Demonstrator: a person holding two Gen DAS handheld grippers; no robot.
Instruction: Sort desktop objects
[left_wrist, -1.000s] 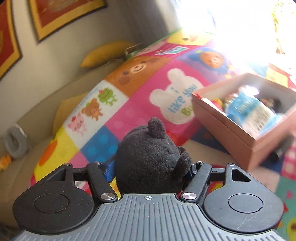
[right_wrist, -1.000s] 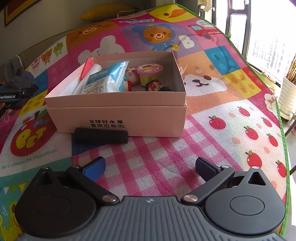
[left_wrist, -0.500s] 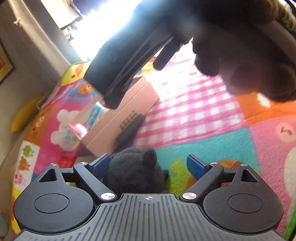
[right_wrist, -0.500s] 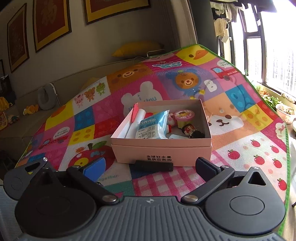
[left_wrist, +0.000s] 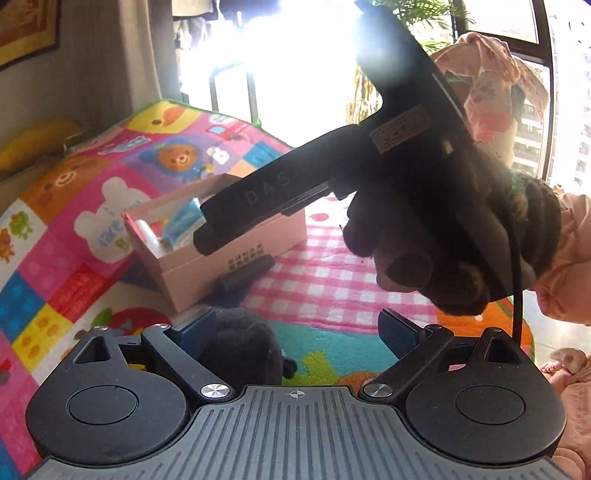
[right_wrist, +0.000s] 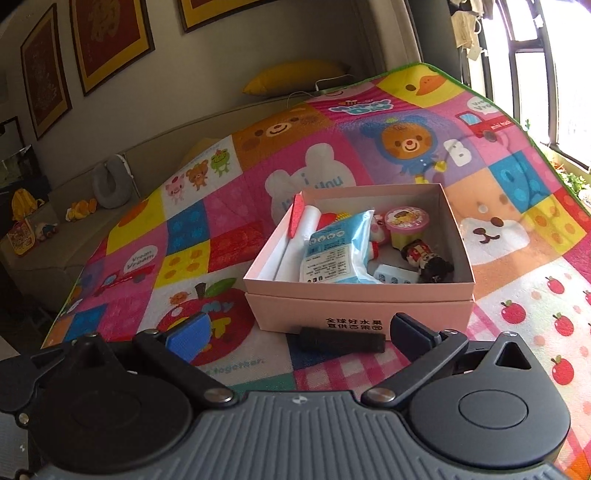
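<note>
— Looking along the left gripper (left_wrist: 297, 328), where does the black plush toy (left_wrist: 245, 345) sit?
— Between the jaws, hard against the left blue pad (left_wrist: 195, 330). The right pad stands well clear of it, with bare play mat (left_wrist: 332, 347) showing in the gap. The jaws are opening, and nothing presses the toy from the right side.
— Is it held, then?
— No, released; it only leans on the one pad, low and close to the gripper body.
— And the right gripper (right_wrist: 299, 332)?
— Wide apart too, nothing between its fingers. Just beyond them a black cylinder (right_wrist: 341, 339) lies on the mat, touching the near wall of the pink box (right_wrist: 354, 308).
— What is in the box?
— A blue-and-white packet (right_wrist: 334, 254), a white roll (right_wrist: 295, 240), a yellow cup with a pink lid (right_wrist: 406, 225), and a small dark figurine (right_wrist: 426, 260) toward the right.
— Where does the box lie from the left gripper's view?
— Farther off and to the left of centre, partly hidden by the other gripper's dark body, which a gloved hand (left_wrist: 443, 251) holds up in front.
</note>
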